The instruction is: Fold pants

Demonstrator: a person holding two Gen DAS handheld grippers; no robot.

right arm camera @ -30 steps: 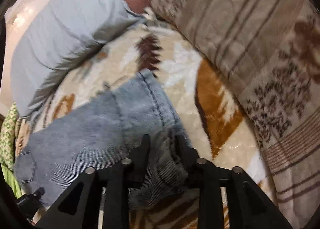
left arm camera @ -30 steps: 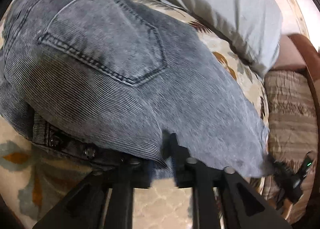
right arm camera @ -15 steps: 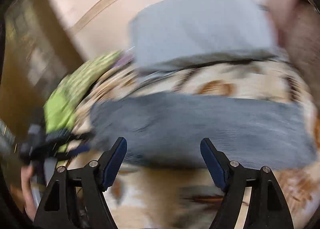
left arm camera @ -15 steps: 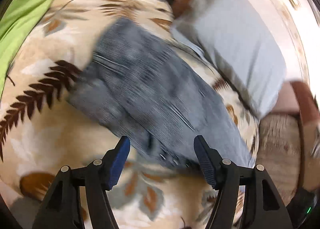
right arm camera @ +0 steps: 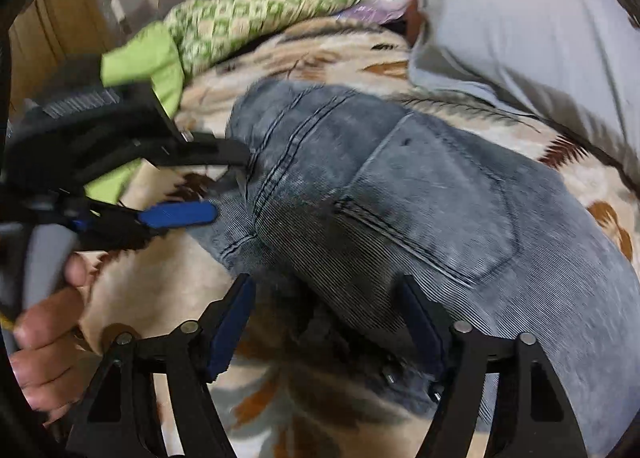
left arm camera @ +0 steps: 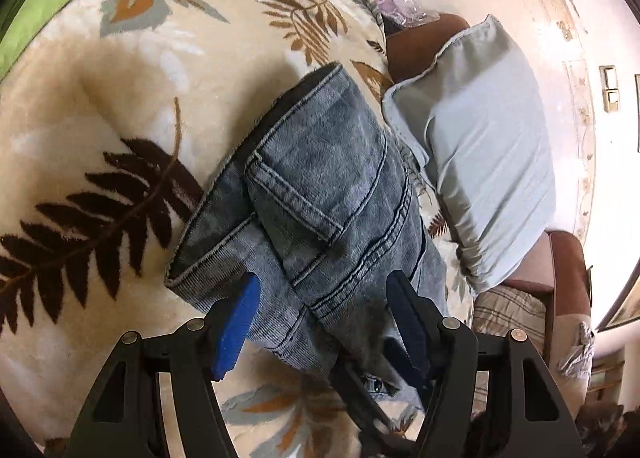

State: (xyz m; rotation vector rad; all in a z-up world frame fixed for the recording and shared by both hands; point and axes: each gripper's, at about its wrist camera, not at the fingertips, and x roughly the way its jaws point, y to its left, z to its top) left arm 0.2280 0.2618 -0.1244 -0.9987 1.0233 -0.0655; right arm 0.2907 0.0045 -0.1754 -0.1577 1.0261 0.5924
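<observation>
Pants [left arm camera: 320,186] sit between both grippers' spread jaws, nothing pinched. Left gripper [left arm camera: 324,322] straddles the hem end, right gripper [right arm camera: 332,322] the waist edge. Folded bundle lies on the bed blanket [left arm camera: 100,106], long axis running away toward the pillow [left arm camera: 488,138].

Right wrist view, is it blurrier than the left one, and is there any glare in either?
Right wrist view: motion-smeared, worst on the left gripper and green bedding; jeans stitching soft. Left wrist view: sharper, jeans seams crisp, but the wall at right is blown out. Both bend at the fisheye edges.
</observation>
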